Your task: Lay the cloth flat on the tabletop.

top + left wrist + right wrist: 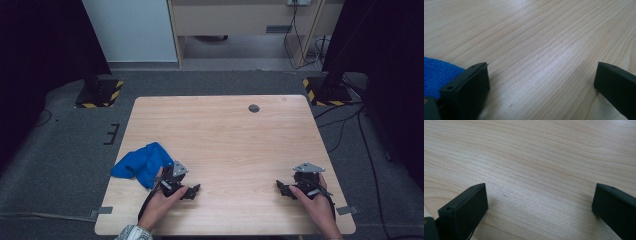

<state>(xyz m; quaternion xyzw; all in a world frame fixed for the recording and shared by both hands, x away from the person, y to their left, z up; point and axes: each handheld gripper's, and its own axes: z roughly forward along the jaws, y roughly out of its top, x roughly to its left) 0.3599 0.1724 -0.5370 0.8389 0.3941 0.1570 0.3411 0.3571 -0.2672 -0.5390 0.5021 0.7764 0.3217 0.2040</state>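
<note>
Two grippers rest low on a light wooden table [225, 135], each held in one of a person's hands. The left gripper [192, 191] sits near the table's near left corner; in the left gripper view its two black jaws stand wide apart, released, with bare wood grain between them and nothing held [541, 80]. A blue cloth [141, 162] lies crumpled just beside this gripper, on its outer side toward the table's left edge, part of it hanging past that edge; in the left gripper view the cloth [436, 75] shows just behind the left-hand jaw, and whether it touches the jaw cannot be told. The left hand [162, 200] comes in from the near edge with a patterned sleeve [132, 233] at the wrist. The right gripper [284, 189] sits near the table's near right corner, well apart from the cloth; its own view shows its jaws spread wide too, released and gripping nothing [540, 200]. The right hand [315, 202] holds it from behind. A small dark round disc [254, 108] is set in the table near its far edge.
</note>
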